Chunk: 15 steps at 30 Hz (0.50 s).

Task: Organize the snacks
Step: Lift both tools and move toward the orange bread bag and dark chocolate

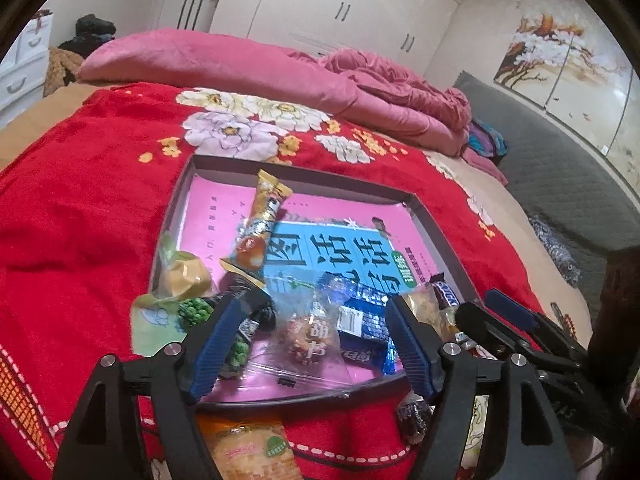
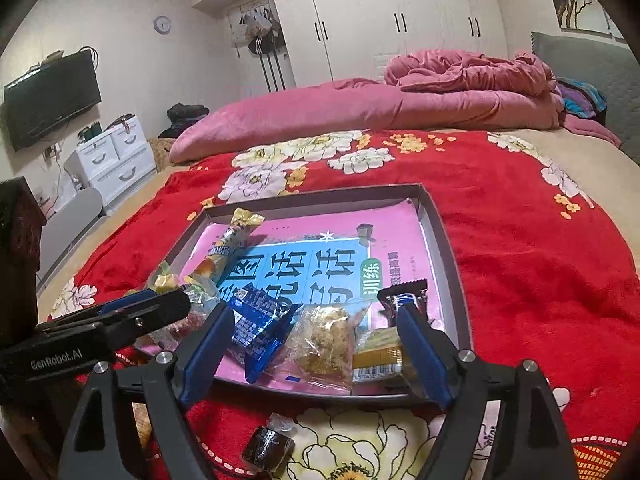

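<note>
Spread over the bed, a red floral blanket (image 2: 520, 248) carries the shallow tray (image 2: 448, 248) of gathered snacks, above whose near edge the left gripper (image 1: 312, 332) and right gripper (image 2: 316, 344) both hang spread and empty, so the dark wrapped candy (image 2: 267, 449) outside seemingly needs collecting next.

- Your left gripper (image 1: 312, 340) has black angular arms, ribbed blue finger pads and round silver screws.
- Your right gripper (image 2: 316, 348) matches it; white "GenRobot.AI" lettering marks the left one's side.
</note>
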{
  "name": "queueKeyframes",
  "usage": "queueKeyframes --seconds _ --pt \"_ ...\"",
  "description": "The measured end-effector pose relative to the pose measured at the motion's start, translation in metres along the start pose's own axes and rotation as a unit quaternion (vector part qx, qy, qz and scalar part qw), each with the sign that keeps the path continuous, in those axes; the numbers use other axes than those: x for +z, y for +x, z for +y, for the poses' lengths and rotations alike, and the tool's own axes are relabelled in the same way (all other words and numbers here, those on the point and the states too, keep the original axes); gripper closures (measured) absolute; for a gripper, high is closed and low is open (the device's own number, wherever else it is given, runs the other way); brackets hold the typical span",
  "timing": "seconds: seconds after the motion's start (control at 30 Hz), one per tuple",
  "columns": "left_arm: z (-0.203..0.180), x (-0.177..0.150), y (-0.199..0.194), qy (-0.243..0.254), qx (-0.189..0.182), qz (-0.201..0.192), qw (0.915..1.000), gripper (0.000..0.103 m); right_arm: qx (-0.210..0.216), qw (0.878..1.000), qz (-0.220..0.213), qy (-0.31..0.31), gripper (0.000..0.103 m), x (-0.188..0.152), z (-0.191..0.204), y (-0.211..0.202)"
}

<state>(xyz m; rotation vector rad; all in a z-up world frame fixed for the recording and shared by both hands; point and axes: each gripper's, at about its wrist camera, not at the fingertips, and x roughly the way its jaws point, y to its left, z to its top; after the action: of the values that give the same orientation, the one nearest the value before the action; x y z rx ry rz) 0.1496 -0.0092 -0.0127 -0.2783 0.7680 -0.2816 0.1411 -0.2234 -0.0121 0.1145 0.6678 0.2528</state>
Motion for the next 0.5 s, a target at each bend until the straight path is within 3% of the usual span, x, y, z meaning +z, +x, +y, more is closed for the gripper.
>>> queueKeyframes --seconds 0.27,0.5 --pt "0.012 0.0 -0.024 -0.017 0.01 -0.024 0.9995 0.026 0.006 1.0 -0.006 -0.002 0.019 -0.005 -0.002 -0.02" --pt "0.015 -0.007 -0.042 -0.009 0.025 -0.021 0.9994 0.026 0.011 1.0 -0.004 -0.017 0.019 -0.014 0.005 -0.034"
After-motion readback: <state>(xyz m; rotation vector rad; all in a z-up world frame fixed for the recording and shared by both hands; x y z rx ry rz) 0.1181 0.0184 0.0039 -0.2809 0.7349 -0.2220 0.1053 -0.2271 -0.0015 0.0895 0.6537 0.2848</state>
